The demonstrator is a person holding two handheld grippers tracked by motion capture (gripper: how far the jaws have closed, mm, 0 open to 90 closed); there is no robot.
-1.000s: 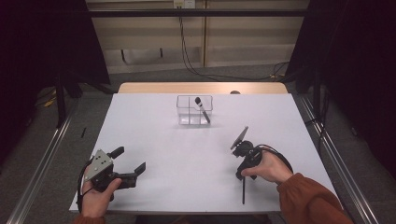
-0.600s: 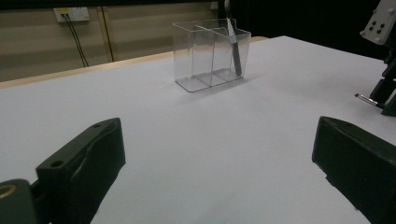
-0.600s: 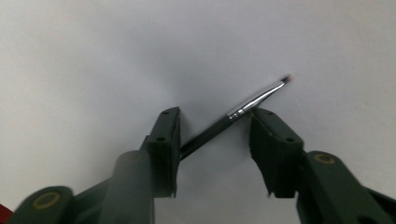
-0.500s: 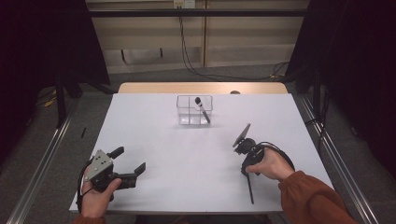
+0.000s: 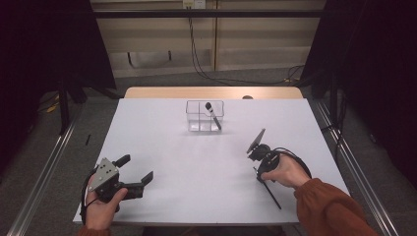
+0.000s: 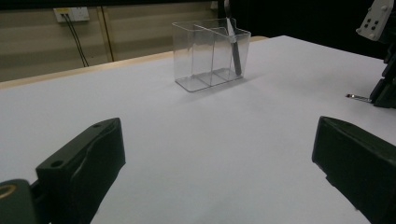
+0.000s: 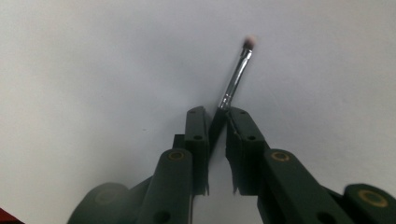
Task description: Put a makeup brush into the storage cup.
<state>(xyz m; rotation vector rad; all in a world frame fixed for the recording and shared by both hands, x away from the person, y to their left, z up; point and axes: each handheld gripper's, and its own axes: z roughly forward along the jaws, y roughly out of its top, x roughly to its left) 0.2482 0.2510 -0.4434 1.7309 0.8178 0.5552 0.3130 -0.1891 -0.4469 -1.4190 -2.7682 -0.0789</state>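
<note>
While our right gripper [image 7: 217,122] has just been closing, its jaws now pinch the brush [image 7: 236,79] at the dark handle just behind the metal ferrule, so the pale tip pokes out ahead of the jaws and the long handle trails back under our right hand [image 5: 282,171] toward the near edge of the table [image 5: 162,123]. From above, the brush [image 5: 269,191] lies low on the white surface, its long axis running from the near right up toward the far left, roughly in line with the organizer [image 5: 204,116]. That clear organizer stands well apart from the gripper, farther out and a little to the left, already holding one dark brush [image 5: 213,115] leaning in its right compartment. What we judge matters next is this: the target lies ahead and to the left of the right gripper, so the brush must be lifted and tipped from lying to near upright before it can drop into a compartment. Our left gripper [image 5: 135,169] rests near the front left corner, jaws spread wide with nothing between them, and it sits farther from the organizer than the right one does.
</note>
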